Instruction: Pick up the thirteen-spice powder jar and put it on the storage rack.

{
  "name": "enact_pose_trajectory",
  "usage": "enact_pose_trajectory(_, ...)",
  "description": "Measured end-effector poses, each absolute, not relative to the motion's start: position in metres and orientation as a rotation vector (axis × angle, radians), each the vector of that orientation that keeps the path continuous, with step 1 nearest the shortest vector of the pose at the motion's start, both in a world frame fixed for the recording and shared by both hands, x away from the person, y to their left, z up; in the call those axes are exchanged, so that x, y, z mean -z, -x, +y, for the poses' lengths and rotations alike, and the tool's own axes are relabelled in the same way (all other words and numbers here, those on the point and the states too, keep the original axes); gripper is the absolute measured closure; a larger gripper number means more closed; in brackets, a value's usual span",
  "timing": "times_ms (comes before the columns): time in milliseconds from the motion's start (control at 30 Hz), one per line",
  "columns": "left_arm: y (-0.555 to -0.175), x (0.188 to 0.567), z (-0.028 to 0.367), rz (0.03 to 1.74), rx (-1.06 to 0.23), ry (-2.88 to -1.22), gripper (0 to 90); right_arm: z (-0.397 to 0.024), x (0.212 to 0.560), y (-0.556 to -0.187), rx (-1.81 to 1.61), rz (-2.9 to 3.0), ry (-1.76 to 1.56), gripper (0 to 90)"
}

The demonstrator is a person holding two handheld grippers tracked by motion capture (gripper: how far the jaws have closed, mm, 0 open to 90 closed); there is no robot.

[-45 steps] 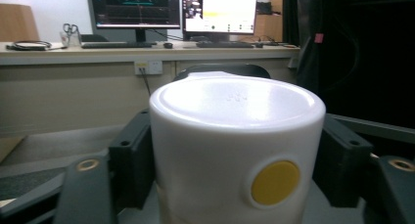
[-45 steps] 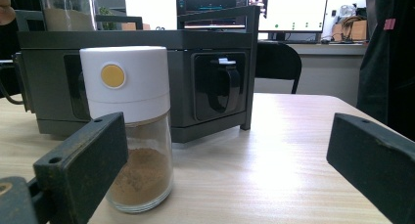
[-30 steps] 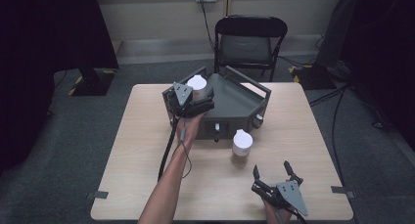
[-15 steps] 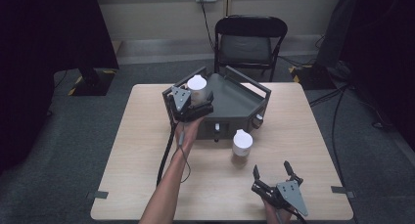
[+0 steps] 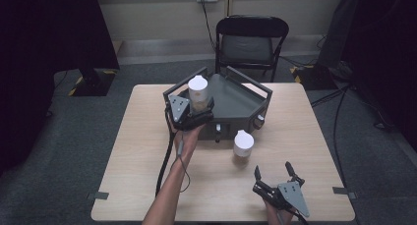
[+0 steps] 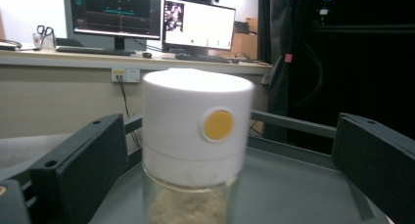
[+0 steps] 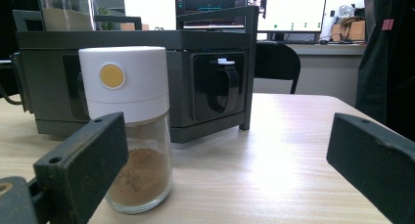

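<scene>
A glass spice jar with a white lid (image 5: 197,90) (image 6: 195,131) stands in the left corner of a dark grey tray (image 5: 233,101) (image 6: 293,185). My left gripper (image 5: 196,109) (image 6: 232,136) is open around it, with a gap showing on each side of the jar. A second white-lidded jar (image 5: 243,145) (image 7: 125,111) holding brown powder stands on the table in front of the tray. My right gripper (image 5: 272,168) (image 7: 227,136) hovers open near the table's front right, short of that jar. The first jar (image 7: 66,9) pokes up behind the tray's wall (image 7: 195,38).
The tray's front wall carries a black handle (image 7: 220,87). A black folding chair (image 5: 252,41) stands behind the table (image 5: 128,185). The left gripper's cable (image 5: 166,156) trails along the forearm to the front edge.
My left gripper has drawn back slightly toward the person; the jar in the tray stays put. The right gripper and the second jar have not moved.
</scene>
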State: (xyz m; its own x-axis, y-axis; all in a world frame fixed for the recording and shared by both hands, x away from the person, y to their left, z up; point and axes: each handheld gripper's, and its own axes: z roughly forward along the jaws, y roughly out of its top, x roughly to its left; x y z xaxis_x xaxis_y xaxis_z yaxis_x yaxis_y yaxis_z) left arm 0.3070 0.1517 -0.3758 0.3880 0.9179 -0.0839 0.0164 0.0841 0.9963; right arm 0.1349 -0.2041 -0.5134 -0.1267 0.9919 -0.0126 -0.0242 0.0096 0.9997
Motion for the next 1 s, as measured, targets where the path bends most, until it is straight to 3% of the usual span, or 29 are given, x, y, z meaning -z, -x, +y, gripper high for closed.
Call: enact_pose_trajectory(1000,-0.234,0.399,0.175,0.951,-0.864,-1.24,0.0,-0.204,0.513,-0.135,-1.302,1.29,-1.12,0.4)
